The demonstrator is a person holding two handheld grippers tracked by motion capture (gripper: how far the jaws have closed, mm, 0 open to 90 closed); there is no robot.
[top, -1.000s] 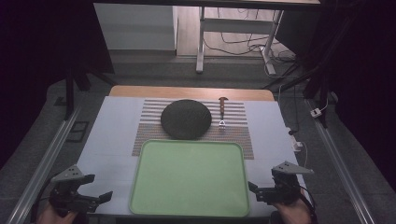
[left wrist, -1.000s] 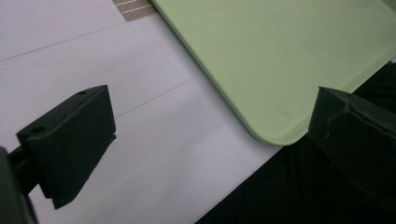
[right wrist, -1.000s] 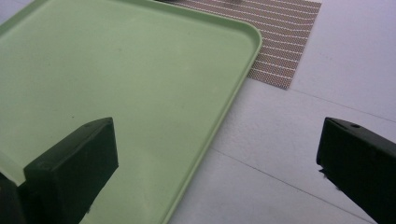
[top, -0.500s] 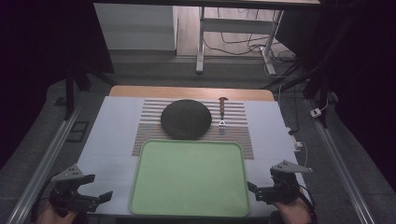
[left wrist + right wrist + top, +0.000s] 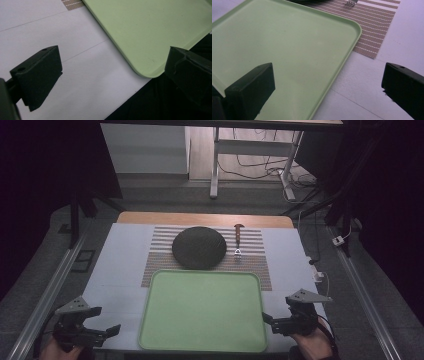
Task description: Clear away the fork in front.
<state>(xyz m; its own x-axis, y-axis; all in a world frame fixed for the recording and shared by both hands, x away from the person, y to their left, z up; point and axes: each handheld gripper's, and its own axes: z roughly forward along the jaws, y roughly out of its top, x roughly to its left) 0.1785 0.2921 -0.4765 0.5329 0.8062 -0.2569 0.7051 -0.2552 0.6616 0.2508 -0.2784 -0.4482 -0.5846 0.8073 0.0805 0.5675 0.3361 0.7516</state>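
Green plastic tray [image 5: 202, 312]: lower centre of frame, flat on white table [image 5: 120, 265], far edge over striped mat [image 5: 255, 257]. L gripper [image 5: 112, 330], lower left, jaws spread, empty. R gripper [image 5: 266, 318], lower right, spread, empty, just beside tray's edge. Tray prob. light, stiff, slick; grip raised side rims. No labels or writing legible.

A pale green plastic tray [image 5: 202, 312], a dark round plate [image 5: 198, 247] and a brown-and-white striped woven placemat [image 5: 255, 255] are seen on white
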